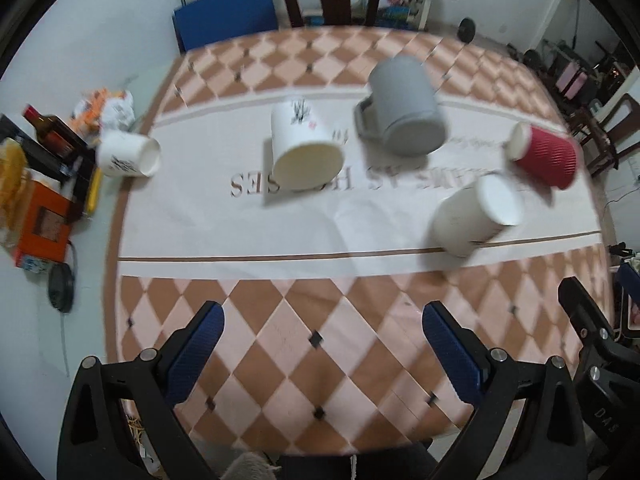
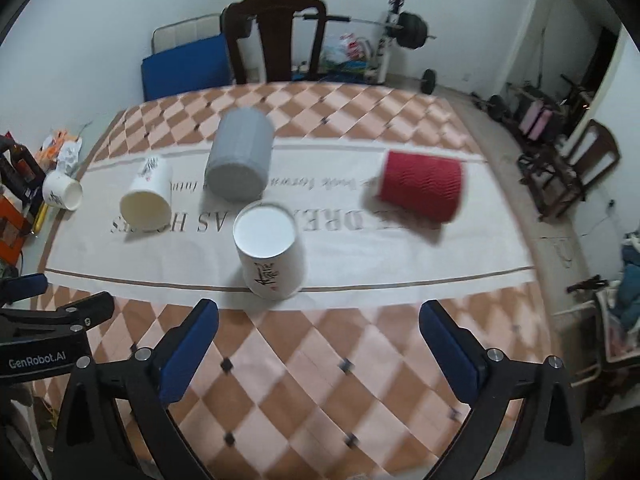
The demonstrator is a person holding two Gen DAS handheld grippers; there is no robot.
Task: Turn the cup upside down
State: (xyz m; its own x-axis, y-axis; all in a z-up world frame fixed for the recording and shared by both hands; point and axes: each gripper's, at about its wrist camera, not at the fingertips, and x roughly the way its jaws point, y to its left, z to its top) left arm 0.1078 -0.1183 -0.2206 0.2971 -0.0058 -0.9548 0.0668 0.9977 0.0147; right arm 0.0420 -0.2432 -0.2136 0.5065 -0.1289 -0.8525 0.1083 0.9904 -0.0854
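Observation:
Several cups stand on the table's white runner. A white paper cup (image 2: 270,254) with black script stands bottom up nearest my right gripper (image 2: 318,344), which is open and empty just in front of it; it also shows in the left wrist view (image 1: 476,216). A grey mug (image 1: 406,108) (image 2: 240,160), a white printed cup (image 1: 302,144) (image 2: 148,194) and a red ribbed cup (image 1: 546,156) (image 2: 420,186) stand behind. My left gripper (image 1: 322,342) is open and empty over the checked cloth.
A small white cup (image 1: 128,154) (image 2: 62,194) lies on its side at the table's left edge. Bottles and an orange box (image 1: 40,224) sit left of it. A dark chair (image 2: 276,36) stands behind the table (image 2: 300,380).

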